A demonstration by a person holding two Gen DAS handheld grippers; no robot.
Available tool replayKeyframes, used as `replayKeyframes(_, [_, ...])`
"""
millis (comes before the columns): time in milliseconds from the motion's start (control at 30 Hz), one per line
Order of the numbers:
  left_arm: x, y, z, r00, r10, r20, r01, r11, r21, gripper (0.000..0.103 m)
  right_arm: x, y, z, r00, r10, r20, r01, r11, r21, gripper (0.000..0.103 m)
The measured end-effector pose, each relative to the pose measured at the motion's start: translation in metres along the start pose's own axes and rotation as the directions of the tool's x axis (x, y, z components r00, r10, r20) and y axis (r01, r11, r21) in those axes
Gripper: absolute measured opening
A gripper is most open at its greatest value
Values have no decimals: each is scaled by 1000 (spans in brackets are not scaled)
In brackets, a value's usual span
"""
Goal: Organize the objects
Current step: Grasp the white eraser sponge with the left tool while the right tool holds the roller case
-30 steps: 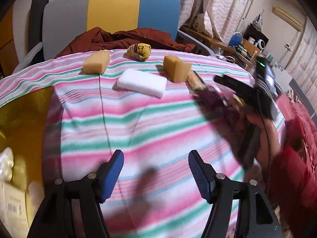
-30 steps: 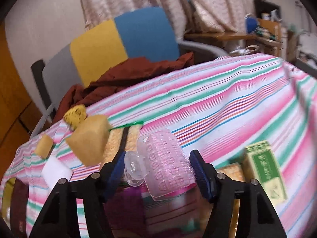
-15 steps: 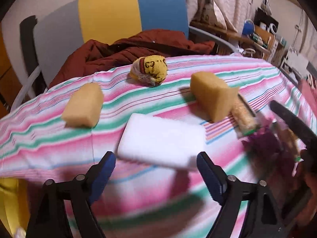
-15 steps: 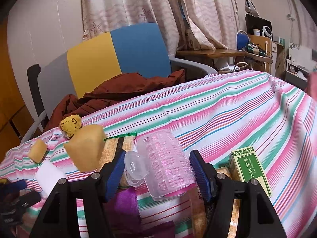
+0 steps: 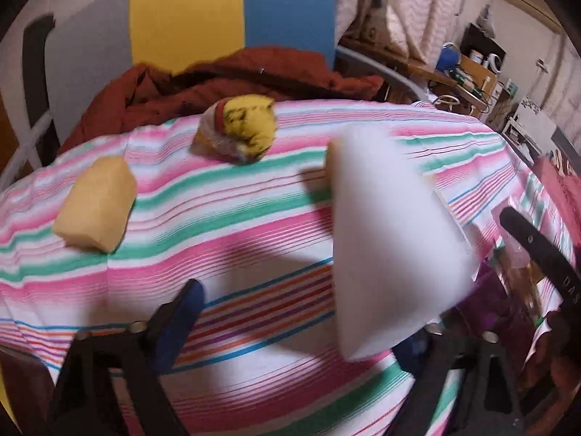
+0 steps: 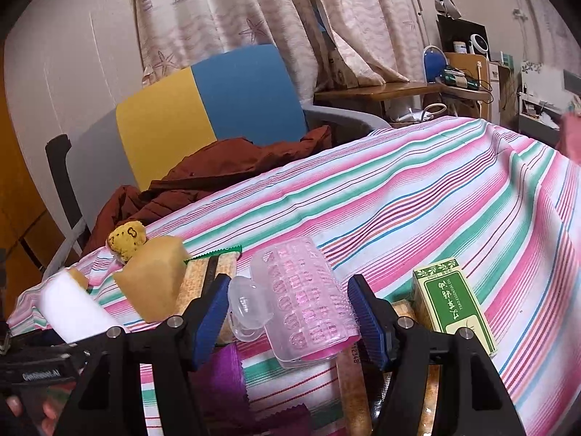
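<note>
A white foam sponge [image 5: 392, 239] stands tilted on end against the right finger of my left gripper [image 5: 301, 323]; it also shows in the right wrist view [image 6: 72, 309]. The left jaws are wide apart and the left finger [image 5: 181, 312] is clear of the sponge. A tan sponge [image 5: 96, 205] and a yellow ball-shaped scrubber [image 5: 239, 129] lie beyond on the striped cloth [image 5: 225, 218]. My right gripper [image 6: 290, 319] is open around a clear pink plastic case [image 6: 305, 301], not pressing it. A second tan sponge [image 6: 154, 276] sits left of it.
A green box [image 6: 454, 301] lies right of the right gripper. A purple cloth [image 6: 221, 367] and wooden strips [image 6: 203, 272] lie under and behind the case. A chair with a dark red jacket [image 5: 218, 83] stands behind the table. Shelves with clutter are at the far right.
The left gripper moved forward to the white sponge, which tipped up from lying flat and now leans at its right finger. The right gripper has stayed around the pink case.
</note>
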State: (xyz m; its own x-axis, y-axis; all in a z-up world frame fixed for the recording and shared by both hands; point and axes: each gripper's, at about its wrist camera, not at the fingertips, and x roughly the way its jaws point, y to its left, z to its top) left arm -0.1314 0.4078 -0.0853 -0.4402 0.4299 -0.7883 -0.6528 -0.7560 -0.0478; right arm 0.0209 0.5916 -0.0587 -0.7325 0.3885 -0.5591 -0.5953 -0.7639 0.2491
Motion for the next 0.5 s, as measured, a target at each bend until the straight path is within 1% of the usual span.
replayKeyframes(33, [-2, -7, -3, 1000, 6, 31, -7, 999, 41, 72, 0, 0, 0, 1000, 0, 2, 0, 1000, 0, 66])
replayKeyframes(67, [-2, -12, -5, 999, 4, 43, -7, 998, 64, 59, 0, 0, 0, 1000, -1, 4, 1, 1000, 1, 66])
replayKeyframes(100, [-3, -19, -8, 998, 3, 57, -9, 995, 100, 53, -1, 0, 0, 1000, -3, 6, 3, 1000, 1, 66])
replayKeyframes(167, [-6, -31, -11, 997, -1, 72, -11, 987, 163, 30, 0, 0, 0, 1000, -4, 5, 4, 1000, 0, 66])
replayKeyframes(200, [-7, -36, -13, 997, -6, 77, -9, 982, 191, 26, 0, 1, 0, 1000, -5, 5, 5, 1000, -1, 66])
replayKeyframes(267, [-8, -40, -16, 996, 2, 87, -22, 974, 224, 23, 0, 1, 0, 1000, -5, 4, 5, 1000, -3, 66])
replayKeyframes(367, [-11, -39, -20, 995, 10, 104, -32, 974, 222, 19, -1, 2, 0, 1000, -11, 10, 11, 1000, -7, 66])
replayKeyframes(500, [-16, -35, -26, 994, 12, 110, -35, 978, 206, 18, -2, 5, 1, 1000, -19, 17, 19, 1000, -22, 66])
